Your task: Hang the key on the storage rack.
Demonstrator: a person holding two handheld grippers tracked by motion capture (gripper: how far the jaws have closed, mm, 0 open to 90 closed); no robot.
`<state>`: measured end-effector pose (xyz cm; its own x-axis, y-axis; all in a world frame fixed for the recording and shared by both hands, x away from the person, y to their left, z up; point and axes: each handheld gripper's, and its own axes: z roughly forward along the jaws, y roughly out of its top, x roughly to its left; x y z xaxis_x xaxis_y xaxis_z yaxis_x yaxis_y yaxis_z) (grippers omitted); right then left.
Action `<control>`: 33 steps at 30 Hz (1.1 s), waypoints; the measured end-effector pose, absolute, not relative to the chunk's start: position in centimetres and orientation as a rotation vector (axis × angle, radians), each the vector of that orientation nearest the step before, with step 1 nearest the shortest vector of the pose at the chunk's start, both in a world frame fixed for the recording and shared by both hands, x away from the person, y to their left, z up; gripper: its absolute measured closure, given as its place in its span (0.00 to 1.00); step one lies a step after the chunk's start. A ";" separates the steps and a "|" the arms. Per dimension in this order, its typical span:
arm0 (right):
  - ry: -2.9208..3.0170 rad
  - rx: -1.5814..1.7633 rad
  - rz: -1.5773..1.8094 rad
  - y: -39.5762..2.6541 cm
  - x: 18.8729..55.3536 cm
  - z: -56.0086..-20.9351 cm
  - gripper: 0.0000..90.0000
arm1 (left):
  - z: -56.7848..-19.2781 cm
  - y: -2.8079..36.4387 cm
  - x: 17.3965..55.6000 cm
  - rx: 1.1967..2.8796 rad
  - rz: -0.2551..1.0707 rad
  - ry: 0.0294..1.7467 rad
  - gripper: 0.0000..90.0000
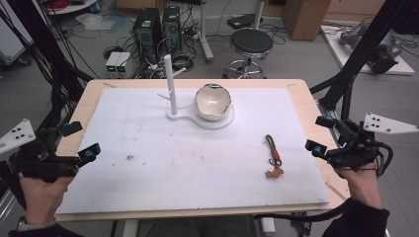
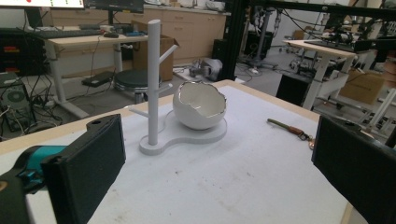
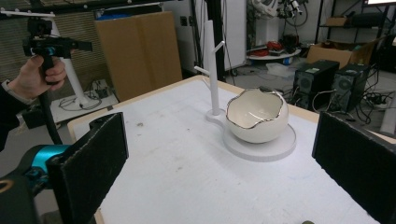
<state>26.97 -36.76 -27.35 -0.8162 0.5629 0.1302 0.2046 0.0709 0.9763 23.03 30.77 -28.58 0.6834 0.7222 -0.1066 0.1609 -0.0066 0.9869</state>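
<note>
A white egg-shaped bowl [image 1: 212,102] with a jagged rim sits on a white stand [image 1: 217,122] beside an upright white post [image 1: 170,84] with short branches, at the far middle of the white mat. A keychain [image 1: 273,157] with an olive strap and a tan tag lies on the mat towards the right. My left gripper [image 1: 82,139] hovers at the table's left edge, open and holding nothing. At the right edge my right gripper [image 1: 318,134] is also open, nothing between its jaws. The left gripper view shows the bowl [image 2: 198,109], post [image 2: 153,79] and keychain [image 2: 289,128] ahead; the right gripper view shows the bowl [image 3: 257,116] and post [image 3: 212,70].
The white mat [image 1: 163,163] covers most of the wooden table [image 1: 91,91]. Beyond the far edge stand a black stool [image 1: 251,43], computer towers [image 1: 148,29] and cables. Black frame struts [image 1: 356,59] rise at the right. The other hand and its gripper [image 3: 46,46] appear far left in the right gripper view.
</note>
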 end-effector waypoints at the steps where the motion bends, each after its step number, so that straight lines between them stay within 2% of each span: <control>1: 2.070 0.776 1.811 -36.8 27.0 -27.4 0.03 | -28.6 30.8 23.1 1.545 0.514 0.756 0.04; 19: 2.064 0.802 1.738 -36.9 27.9 -27.9 0.03 | -28.7 30.7 23.1 1.547 0.506 0.754 0.04; 33: 2.110 0.893 1.536 -35.3 33.3 -31.3 0.03 | -28.8 30.4 23.2 1.555 0.498 0.748 0.04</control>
<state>33.29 -35.30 -31.30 -0.7255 0.6855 0.0618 0.2695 0.2004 0.9419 23.24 30.44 -28.83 0.6938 0.7113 -0.1128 0.1710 -0.0106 0.9852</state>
